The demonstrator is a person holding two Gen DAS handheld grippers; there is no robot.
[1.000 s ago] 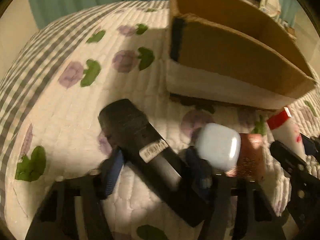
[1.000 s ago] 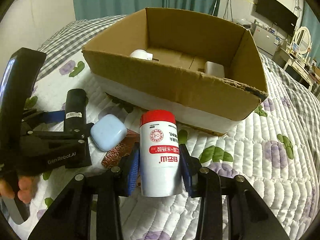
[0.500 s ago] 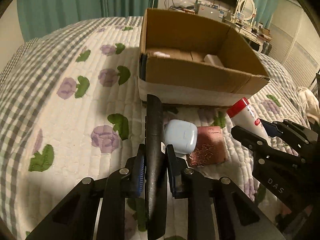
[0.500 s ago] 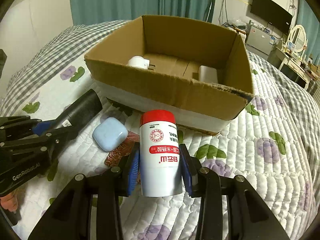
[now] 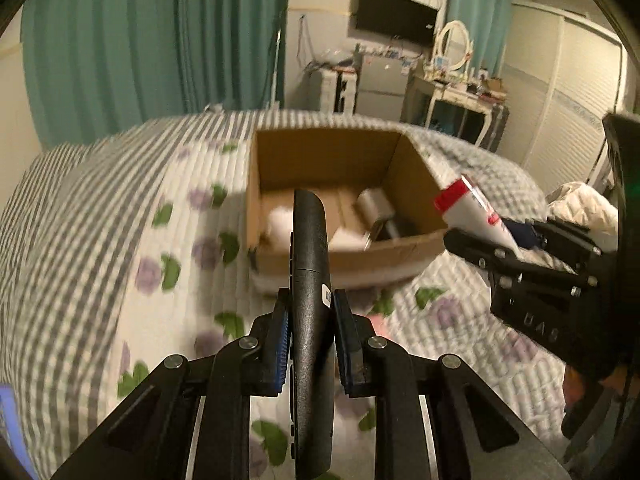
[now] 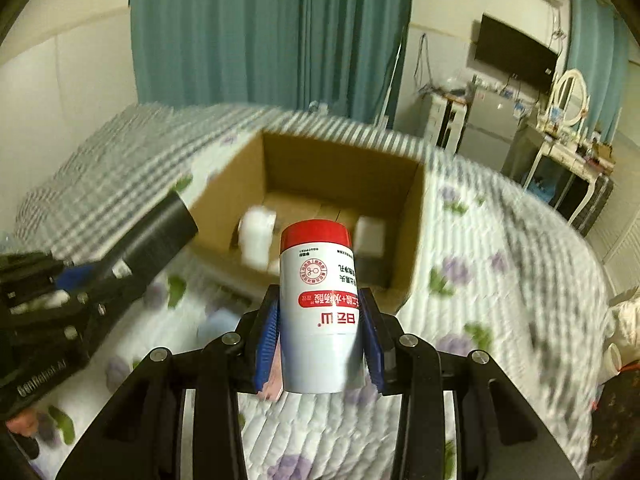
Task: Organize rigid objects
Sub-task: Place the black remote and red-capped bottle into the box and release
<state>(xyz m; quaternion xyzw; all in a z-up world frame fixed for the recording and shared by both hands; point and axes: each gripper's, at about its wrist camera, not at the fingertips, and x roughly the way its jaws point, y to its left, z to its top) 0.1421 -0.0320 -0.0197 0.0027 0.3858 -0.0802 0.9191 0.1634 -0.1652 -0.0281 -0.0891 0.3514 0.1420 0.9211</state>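
We see the black remote (image 5: 310,312) clamped between the blue pads of the left gripper (image 5: 309,334), at the lower centre of the left wrist view. Its long axis runs straight up the frame, the far end pointing at the open cardboard box (image 5: 416,184) and overlapping its near wall. The right wrist view shows what this one hides: the remote (image 6: 150,242) seen from the side, slanting toward the upper right, its tip just short of the box's left corner, with the left gripper (image 6: 86,274) at the left edge.

The white bottle with a red cap (image 6: 318,316) sits squeezed between the pads of the right gripper (image 6: 319,330), low in the centre of the right wrist view, cap up and pointing at the box (image 6: 412,216), label printed upside down. From the left wrist view we see the same bottle (image 5: 470,212) at right, tilted with its cap toward the upper left beside the box's right corner, the right gripper (image 5: 516,240) behind it.

Inside the box we make out blurred white items (image 6: 258,240) on the floor; what they are we cannot tell. The box rests on a quilted bedspread (image 5: 100,240) with purple flowers, open on every side. Both views are motion-blurred. Teal curtains (image 6: 272,36) fill the upper frame, with a wall television (image 6: 514,54) at upper right.
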